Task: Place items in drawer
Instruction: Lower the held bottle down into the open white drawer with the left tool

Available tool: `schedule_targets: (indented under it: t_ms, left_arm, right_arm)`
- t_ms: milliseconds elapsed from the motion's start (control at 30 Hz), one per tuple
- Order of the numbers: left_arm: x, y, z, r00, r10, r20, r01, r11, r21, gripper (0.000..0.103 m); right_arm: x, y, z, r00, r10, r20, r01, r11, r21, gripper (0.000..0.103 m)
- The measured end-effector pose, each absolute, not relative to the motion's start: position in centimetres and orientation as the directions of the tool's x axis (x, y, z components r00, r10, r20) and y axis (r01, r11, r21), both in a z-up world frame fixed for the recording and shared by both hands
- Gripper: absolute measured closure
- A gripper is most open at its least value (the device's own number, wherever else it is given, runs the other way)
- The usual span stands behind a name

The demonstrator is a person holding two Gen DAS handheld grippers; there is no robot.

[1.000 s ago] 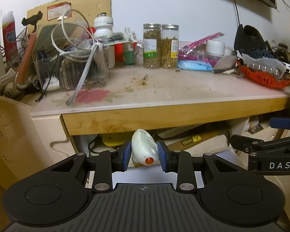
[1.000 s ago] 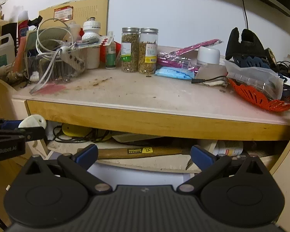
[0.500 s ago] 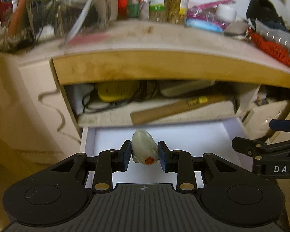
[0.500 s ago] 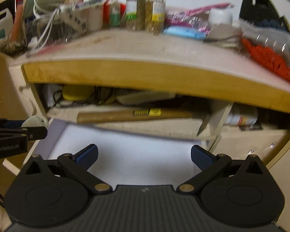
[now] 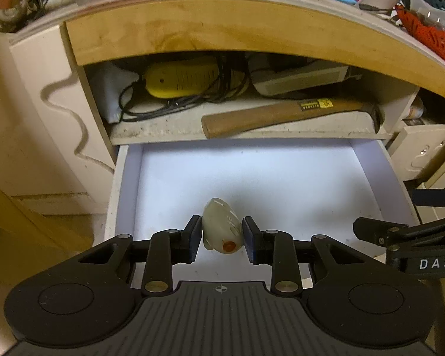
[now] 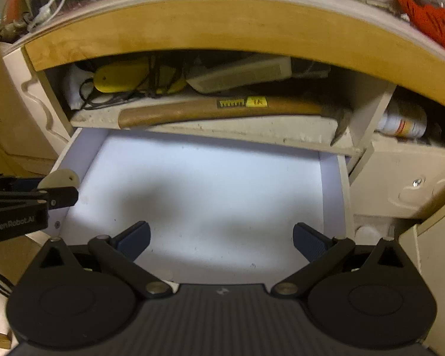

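Observation:
My left gripper [image 5: 222, 235] is shut on a small cream-white egg-shaped object with an orange dot [image 5: 221, 228] and holds it above the front part of the open white drawer [image 5: 281, 178]. The object also shows in the right wrist view [image 6: 60, 178], at the left over the drawer's left wall. My right gripper [image 6: 221, 237] is open and empty above the drawer [image 6: 210, 195], near its front. The drawer's floor is bare and brightly lit in both views.
A shelf above the drawer holds a wooden-handled hammer [image 5: 281, 115], a yellow device with black cables [image 5: 181, 78] and a grey box [image 5: 299, 77]. The wooden desk edge [image 5: 222, 26] overhangs. A cluttered desktop lies above. Cabinet fronts flank the drawer.
Both grippers have tilted down from the desktop toward the open drawer and moved over it. The left gripper still holds the egg-shaped object. The right gripper stays open.

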State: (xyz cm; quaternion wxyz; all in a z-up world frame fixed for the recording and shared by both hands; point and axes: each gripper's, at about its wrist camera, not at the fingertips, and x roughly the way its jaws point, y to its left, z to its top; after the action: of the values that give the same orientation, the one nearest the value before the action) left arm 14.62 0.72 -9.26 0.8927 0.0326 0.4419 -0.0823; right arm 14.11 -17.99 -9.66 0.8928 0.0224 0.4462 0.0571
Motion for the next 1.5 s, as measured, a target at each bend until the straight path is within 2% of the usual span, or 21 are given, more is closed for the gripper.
schedule_targets:
  t_ms: [1033,1500]
  left_arm:
    - [20.3,0.2,-17.5,0.433,-0.098,-0.896,0.184,0.983,-0.018,0.074]
    - [22.1,0.0,-19.6,0.377,-0.104,-0.92,0.179,0.983,-0.038,0.076]
  right_arm:
    - [14.6,-16.4,-11.9,0.532,0.113,-0.839,-0.086,0.993,0.08,0.0]
    - [14.4,-15.9,-12.0,0.525,0.127,-0.842,-0.092,0.991,0.093,0.0]
